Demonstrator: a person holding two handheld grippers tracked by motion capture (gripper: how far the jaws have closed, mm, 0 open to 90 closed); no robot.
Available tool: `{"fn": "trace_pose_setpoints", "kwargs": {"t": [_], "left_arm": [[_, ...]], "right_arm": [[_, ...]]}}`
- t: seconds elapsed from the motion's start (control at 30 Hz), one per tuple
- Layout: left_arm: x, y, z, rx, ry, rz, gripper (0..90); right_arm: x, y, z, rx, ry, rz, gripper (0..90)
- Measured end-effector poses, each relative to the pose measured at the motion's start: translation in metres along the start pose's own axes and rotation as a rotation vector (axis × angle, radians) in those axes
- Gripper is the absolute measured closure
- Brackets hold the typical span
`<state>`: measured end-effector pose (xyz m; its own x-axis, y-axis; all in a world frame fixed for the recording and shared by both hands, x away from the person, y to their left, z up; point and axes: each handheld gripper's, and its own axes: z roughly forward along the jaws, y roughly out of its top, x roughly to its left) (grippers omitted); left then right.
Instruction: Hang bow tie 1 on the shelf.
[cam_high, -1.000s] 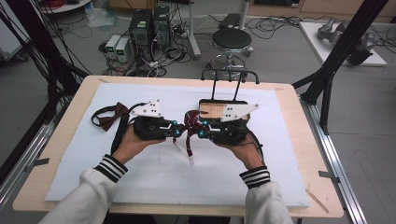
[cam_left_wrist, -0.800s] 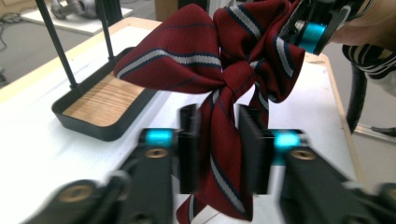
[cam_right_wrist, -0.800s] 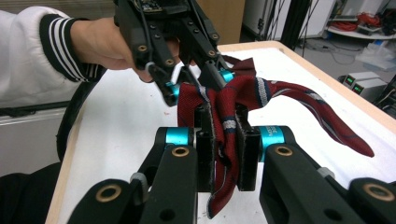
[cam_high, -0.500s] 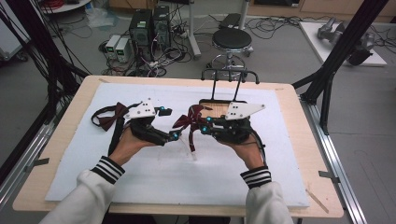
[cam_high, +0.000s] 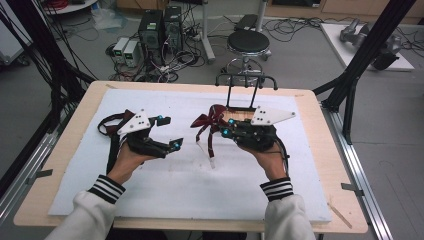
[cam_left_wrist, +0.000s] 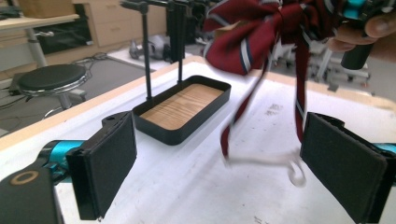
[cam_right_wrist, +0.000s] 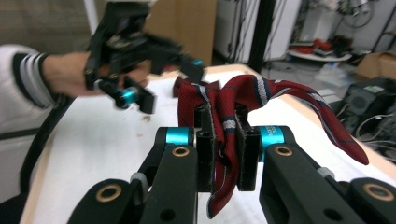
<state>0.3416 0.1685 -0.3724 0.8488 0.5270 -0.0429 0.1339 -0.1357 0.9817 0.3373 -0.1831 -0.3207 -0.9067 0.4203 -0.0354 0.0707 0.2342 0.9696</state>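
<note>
My right gripper (cam_high: 226, 129) is shut on a dark red striped bow tie (cam_high: 209, 119) and holds it above the white mat, left of a black tray (cam_high: 239, 116). The tie's thin straps hang down to a white hook (cam_high: 212, 162). In the right gripper view the tie (cam_right_wrist: 243, 93) is pinched between the shut jaws (cam_right_wrist: 224, 119). My left gripper (cam_high: 167, 133) stands open to the tie's left, apart from it. In the left gripper view the wide-open pads (cam_left_wrist: 108, 164) flank the dangling strap and hook (cam_left_wrist: 293, 169), with the tie (cam_left_wrist: 252, 37) above.
The black tray with a wooden floor (cam_left_wrist: 184, 106) carries an upright black rail stand (cam_high: 245, 80) at the back of the mat. A dark red looped band (cam_high: 107, 123) lies at the far left. The white mat (cam_high: 190, 185) covers most of the wooden table.
My left gripper has drawn away to the left from the bow tie and stands open. The right gripper has kept hold of the tie and lifted it slightly.
</note>
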Motion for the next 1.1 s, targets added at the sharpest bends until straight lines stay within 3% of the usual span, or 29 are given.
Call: {"fn": "trace_pose_setpoints", "kwargs": {"t": [0.23, 0.53, 0.7, 1.03, 1.1], "left_arm": [[0.001, -0.02, -0.025, -0.037, 0.052, -0.042, 11.3], [0.01, -0.039, -0.057, -0.035, 0.158, -0.02, 11.3], [0.013, -0.055, -0.076, -0.038, 0.227, -0.032, 11.3], [0.015, -0.079, -0.107, -0.113, 0.321, -0.035, 11.3], [0.016, -0.081, -0.111, -0.122, 0.338, -0.026, 11.3]], "right_arm": [[-0.009, 0.0, -0.014, -0.067, -0.082, 0.008, 82.2], [-0.017, -0.001, -0.03, -0.098, -0.161, 0.01, 82.2], [-0.023, -0.003, -0.039, -0.119, -0.237, 0.006, 82.2], [-0.034, -0.006, -0.057, -0.16, -0.34, 0.017, 82.2], [-0.036, -0.006, -0.061, -0.158, -0.355, 0.037, 82.2]]}}
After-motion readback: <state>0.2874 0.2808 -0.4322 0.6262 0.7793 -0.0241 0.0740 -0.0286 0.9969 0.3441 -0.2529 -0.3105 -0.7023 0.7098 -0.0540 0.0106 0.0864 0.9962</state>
